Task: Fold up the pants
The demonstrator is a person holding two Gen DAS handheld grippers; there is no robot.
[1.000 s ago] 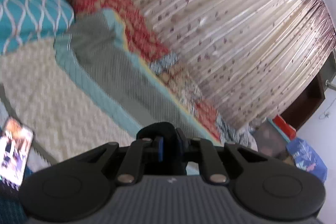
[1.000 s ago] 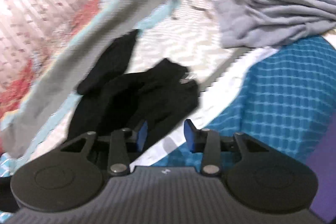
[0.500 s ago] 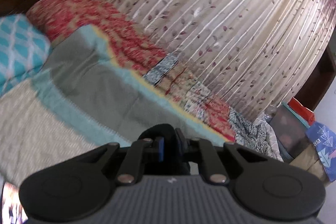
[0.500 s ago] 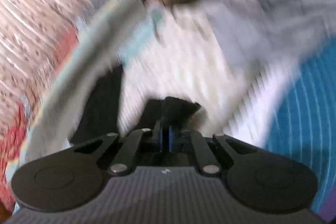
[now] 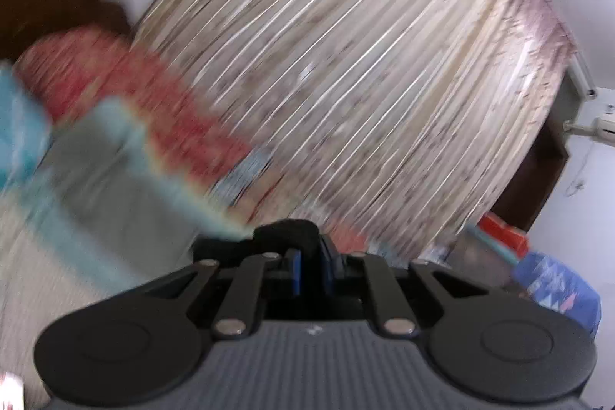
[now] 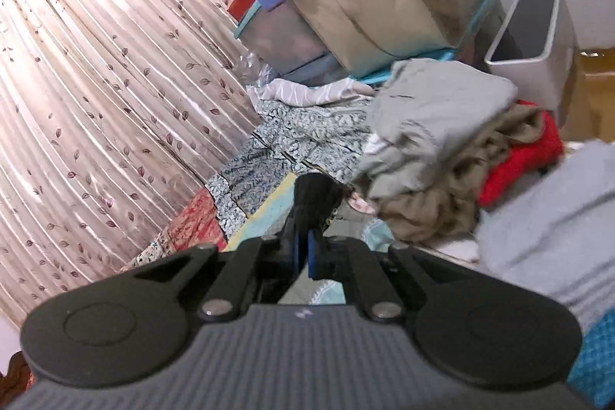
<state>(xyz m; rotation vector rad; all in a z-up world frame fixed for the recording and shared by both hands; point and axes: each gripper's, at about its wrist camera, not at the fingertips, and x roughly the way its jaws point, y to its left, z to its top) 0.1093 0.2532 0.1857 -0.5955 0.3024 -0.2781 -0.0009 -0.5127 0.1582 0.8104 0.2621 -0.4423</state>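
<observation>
The black pants (image 5: 286, 237) show as a bunched black fold between the blue pads of my left gripper (image 5: 309, 269), which is shut on them. In the right wrist view another black fold of the pants (image 6: 317, 196) stands up between the pads of my right gripper (image 6: 303, 252), also shut on it. Both grippers are raised above the bed and point almost level toward the curtain. The rest of the pants hangs below the grippers, out of sight. The left wrist view is blurred.
A pleated leaf-print curtain (image 6: 96, 83) runs along the far side of the bed. A pile of grey, tan and red clothes (image 6: 442, 148) lies at the right, with storage bags (image 6: 384, 10) and a white bin (image 6: 534, 37) behind. A grey-and-teal blanket (image 5: 100, 179) covers the bed.
My right gripper went from open above the spread pants to shut on a fold and rose with it. My left gripper, still shut on the pants, also rose and tipped toward the curtain.
</observation>
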